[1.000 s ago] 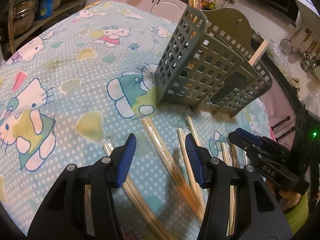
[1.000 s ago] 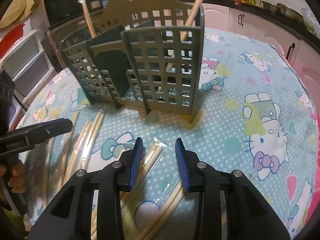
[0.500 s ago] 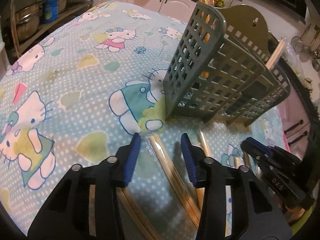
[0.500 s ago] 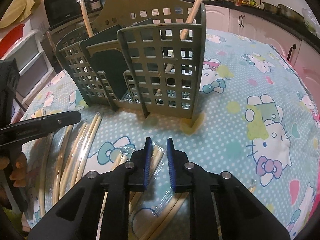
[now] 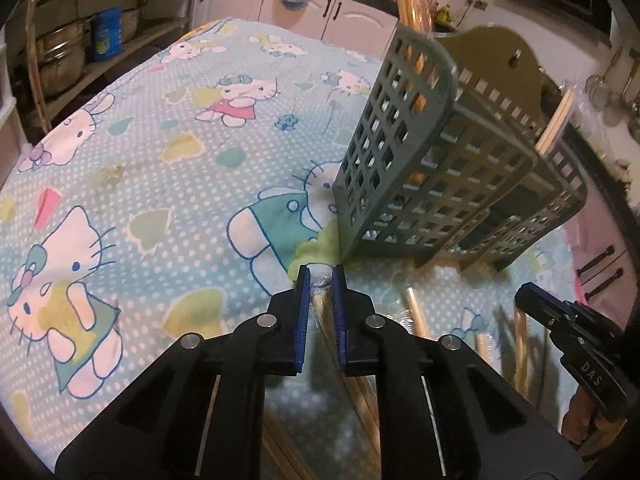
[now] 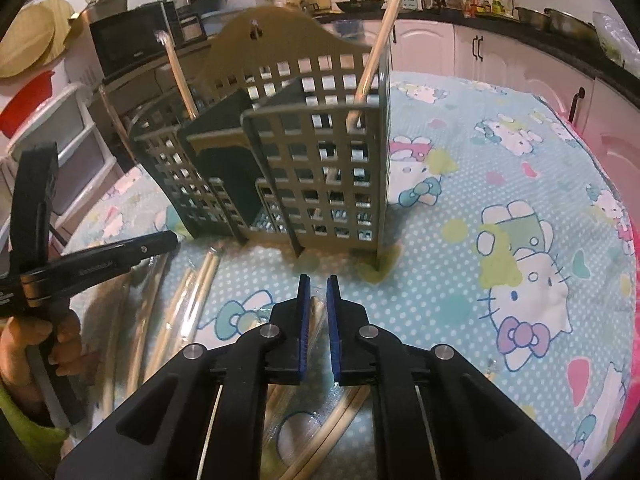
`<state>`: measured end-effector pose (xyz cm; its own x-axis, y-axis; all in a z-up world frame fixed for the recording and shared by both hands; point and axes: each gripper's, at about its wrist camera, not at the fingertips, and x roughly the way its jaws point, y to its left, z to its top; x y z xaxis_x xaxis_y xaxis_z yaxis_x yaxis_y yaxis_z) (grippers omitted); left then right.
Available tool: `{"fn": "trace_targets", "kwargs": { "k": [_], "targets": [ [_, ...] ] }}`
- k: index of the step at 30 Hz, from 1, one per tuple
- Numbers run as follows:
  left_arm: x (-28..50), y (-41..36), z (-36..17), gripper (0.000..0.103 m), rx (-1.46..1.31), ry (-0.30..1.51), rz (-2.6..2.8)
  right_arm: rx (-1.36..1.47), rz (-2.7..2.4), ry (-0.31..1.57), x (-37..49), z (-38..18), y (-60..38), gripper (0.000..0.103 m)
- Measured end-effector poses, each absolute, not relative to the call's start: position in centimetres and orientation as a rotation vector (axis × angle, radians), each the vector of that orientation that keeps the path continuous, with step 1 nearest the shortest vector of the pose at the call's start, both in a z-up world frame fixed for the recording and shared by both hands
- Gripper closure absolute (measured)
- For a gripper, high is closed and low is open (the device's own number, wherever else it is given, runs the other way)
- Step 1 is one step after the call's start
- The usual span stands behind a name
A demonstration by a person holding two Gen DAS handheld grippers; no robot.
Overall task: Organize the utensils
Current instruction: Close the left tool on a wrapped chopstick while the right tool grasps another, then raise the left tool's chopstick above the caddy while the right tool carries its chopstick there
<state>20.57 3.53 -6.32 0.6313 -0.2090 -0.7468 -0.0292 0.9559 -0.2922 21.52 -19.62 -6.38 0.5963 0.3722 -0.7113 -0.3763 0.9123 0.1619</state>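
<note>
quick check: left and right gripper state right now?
Left gripper: jaws just closed, shut on a wrapped chopstick pair.
Right gripper: jaws just closed, shut on another wrapped chopstick pair.

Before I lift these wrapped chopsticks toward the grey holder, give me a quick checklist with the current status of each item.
1. Left gripper closed on a plastic-wrapped wooden chopstick pair: ok; it has just been closing.
2. Right gripper closed on its own wrapped chopstick pair: ok; it too has just been closing.
3. Grey slotted plastic utensil holder standing upright on the cartoon-print cloth: ok.
4. Room left in the holder's compartments: ok, only a few sticks inside.
5. Grip firm enough for lifting: cannot tell.
</note>
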Motion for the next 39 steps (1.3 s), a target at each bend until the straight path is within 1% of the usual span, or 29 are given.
{"fn": "trace_targets", "kwargs": {
  "k": [6,11,14,28,39],
  "targets": [
    [19.0,3.7,-3.6,0.099,-0.294,0.797,-0.141,0.012,0.452,0.775,20.4,-4.1,-20.0,0.096],
    [17.6,3.9,-0.4,0.100,-0.299,0.715,-0.169,0.023,0.476,0.719,19.2,-1.6,-20.0,0.097],
    [16.8,4.1,1.2,0.102,-0.302,0.677,-0.186,0.033,0.498,0.682,18.3,-0.1,-20.1,0.098],
    [13.9,3.7,5.2,0.103,-0.308,0.574,-0.259,0.046,0.545,0.563,15.2,4.8,-20.0,0.099],
    [13.0,2.3,7.6,0.103,-0.279,0.526,-0.307,0.072,0.520,0.481,13.8,7.2,-21.6,0.100]
  ]
}}
